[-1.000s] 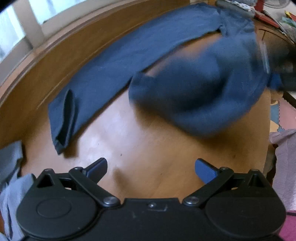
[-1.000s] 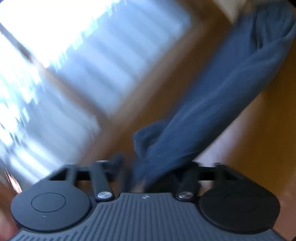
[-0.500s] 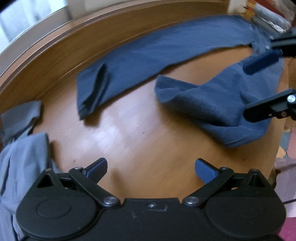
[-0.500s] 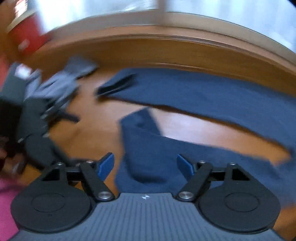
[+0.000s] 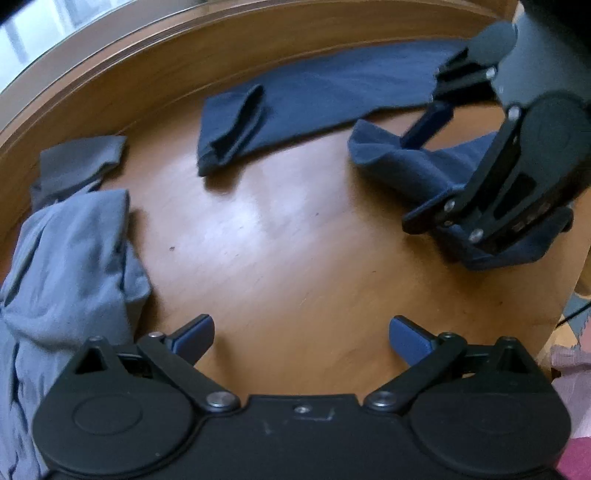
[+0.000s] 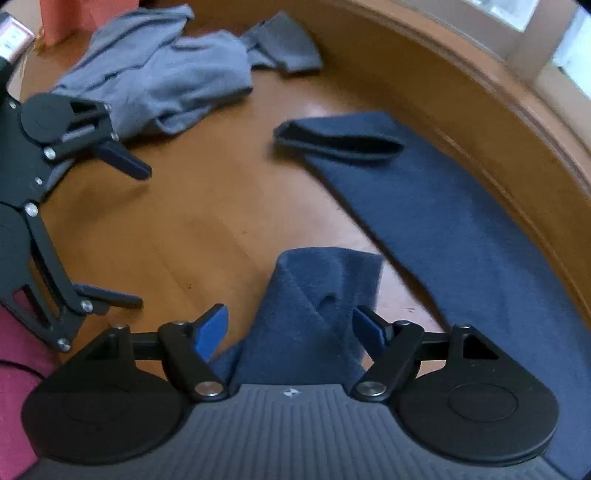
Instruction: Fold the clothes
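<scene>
Wooden table, bright window

The navy trousers run out past the right wrist view's edge.

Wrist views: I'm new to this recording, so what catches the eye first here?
A dark blue garment sprawls along the far rim of the wooden table, one end bunched between the open right tongs. A crumpled grey garment lies at the table's left side, beside the open, empty left tongs.
</scene>
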Motion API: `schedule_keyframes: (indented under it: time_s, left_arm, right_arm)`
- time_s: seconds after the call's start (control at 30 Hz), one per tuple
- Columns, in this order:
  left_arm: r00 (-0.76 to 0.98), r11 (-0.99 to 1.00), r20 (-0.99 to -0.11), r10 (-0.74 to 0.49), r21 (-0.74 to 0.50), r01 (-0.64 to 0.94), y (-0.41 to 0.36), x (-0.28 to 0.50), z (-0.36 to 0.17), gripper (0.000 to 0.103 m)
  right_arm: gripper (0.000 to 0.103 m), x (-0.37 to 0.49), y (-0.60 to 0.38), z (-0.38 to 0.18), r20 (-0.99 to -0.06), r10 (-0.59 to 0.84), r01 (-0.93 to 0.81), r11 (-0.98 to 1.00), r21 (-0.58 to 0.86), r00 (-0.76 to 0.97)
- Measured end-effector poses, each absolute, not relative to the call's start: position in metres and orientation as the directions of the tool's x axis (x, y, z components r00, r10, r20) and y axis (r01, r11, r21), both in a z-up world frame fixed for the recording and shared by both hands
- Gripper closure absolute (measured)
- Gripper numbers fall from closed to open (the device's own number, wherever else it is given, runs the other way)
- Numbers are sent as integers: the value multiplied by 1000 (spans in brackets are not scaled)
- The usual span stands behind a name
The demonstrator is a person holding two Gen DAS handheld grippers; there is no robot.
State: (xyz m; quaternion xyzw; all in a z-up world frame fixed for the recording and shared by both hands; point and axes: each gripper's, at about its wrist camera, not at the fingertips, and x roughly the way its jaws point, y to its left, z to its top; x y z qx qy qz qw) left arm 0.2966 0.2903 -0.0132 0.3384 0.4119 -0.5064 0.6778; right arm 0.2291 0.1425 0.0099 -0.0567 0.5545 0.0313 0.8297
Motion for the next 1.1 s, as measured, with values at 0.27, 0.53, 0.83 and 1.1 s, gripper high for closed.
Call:
schedule_keyframes:
  time_s: [0.27,0.53,0.83,1.1]
  left_arm:
    - [158,269,-894,-420,44,962,295,302,-9,2]
    - [157,251,-880,-448,44,967,300,306,-3,2]
    - [175,300,-891,-420,45,953,328,334,-7,2]
    - [153,313,-894,-422,15,950,340,346,-7,2]
  right_arm:
    - [91,214,161,37,-810,-256,8,955,-297,528]
    - [91,170,203,182,-366,-557,414,818,-399,745]
    - [76,190,265,115,-618,-314,331,939,-90,721]
    - [31,179,257,88,-696,-246,371,928,32,675]
